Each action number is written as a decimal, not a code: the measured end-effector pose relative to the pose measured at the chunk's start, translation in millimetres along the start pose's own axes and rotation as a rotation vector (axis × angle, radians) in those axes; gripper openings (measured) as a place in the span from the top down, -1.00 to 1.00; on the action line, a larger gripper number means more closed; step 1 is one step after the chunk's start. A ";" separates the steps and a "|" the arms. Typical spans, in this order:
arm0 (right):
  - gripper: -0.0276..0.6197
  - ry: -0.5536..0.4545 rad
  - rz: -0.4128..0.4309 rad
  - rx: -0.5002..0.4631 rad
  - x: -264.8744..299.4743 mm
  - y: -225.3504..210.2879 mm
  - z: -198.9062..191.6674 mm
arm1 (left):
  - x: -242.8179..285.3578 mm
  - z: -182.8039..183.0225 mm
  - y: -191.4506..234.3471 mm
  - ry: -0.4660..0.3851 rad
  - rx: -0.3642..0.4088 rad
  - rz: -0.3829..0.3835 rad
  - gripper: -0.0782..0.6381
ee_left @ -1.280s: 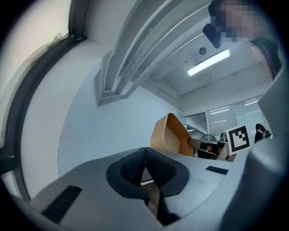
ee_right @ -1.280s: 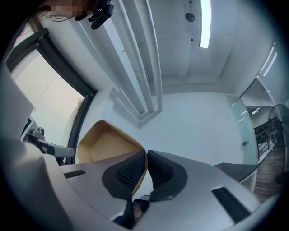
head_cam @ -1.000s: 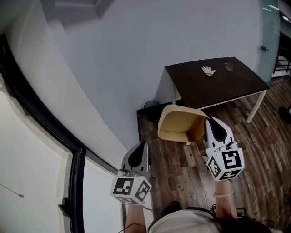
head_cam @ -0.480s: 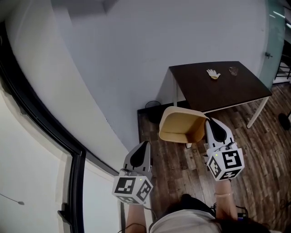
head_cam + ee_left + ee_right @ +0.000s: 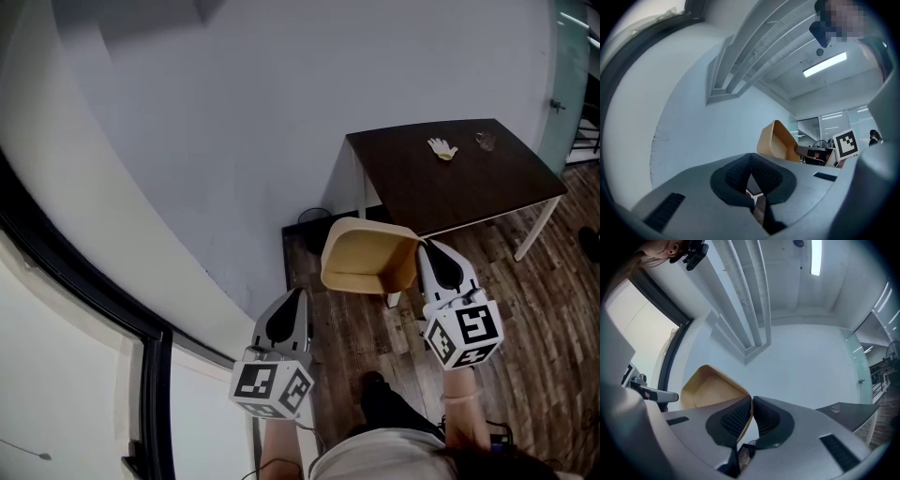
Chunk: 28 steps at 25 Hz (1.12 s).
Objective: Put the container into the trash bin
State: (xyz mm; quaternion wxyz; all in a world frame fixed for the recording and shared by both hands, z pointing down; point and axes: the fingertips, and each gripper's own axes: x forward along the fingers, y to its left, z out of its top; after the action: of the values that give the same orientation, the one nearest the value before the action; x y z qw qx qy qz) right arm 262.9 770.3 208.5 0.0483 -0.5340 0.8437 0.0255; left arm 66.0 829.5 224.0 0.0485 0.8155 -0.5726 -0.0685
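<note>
A tan, bowl-like paper container (image 5: 368, 256) hangs in the air over the wooden floor, its open side facing me. My right gripper (image 5: 424, 246) is shut on its right rim; in the right gripper view the thin rim (image 5: 746, 420) sits pinched between the pads, with the container (image 5: 710, 390) spreading to the left. My left gripper (image 5: 300, 292) is lower left of the container and apart from it, its jaws shut with nothing between them. The container (image 5: 776, 140) shows up and to the right in the left gripper view. No trash bin is clearly identifiable.
A dark table (image 5: 469, 187) with white legs stands against the grey wall, with a glove (image 5: 442, 147) and a small glass (image 5: 485, 141) on it. A dark low object (image 5: 305, 234) sits on the floor beside the wall. A black window frame (image 5: 155, 375) runs at left.
The container and right gripper have shifted slightly left. The head view has tilted a little, and a dark shoe now shows on the floor below.
</note>
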 end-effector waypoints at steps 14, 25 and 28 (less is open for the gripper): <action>0.84 0.005 0.040 0.051 90.2 -73.8 -9.7 | 125.3 2.3 0.8 0.022 0.035 -0.014 0.73; 0.84 -0.021 0.067 0.060 164.5 -131.0 -11.2 | 214.3 2.7 9.3 0.013 0.037 0.013 0.73; 0.84 -0.015 0.083 0.060 187.6 -137.1 -16.9 | 234.4 -0.8 19.1 0.014 0.036 0.027 0.73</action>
State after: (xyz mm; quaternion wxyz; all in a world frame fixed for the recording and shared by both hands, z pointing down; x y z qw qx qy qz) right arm 306.1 541.4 206.0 0.0694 -0.4968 0.8651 0.0063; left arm 127.0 602.6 214.7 0.0387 0.8091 -0.5842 -0.0517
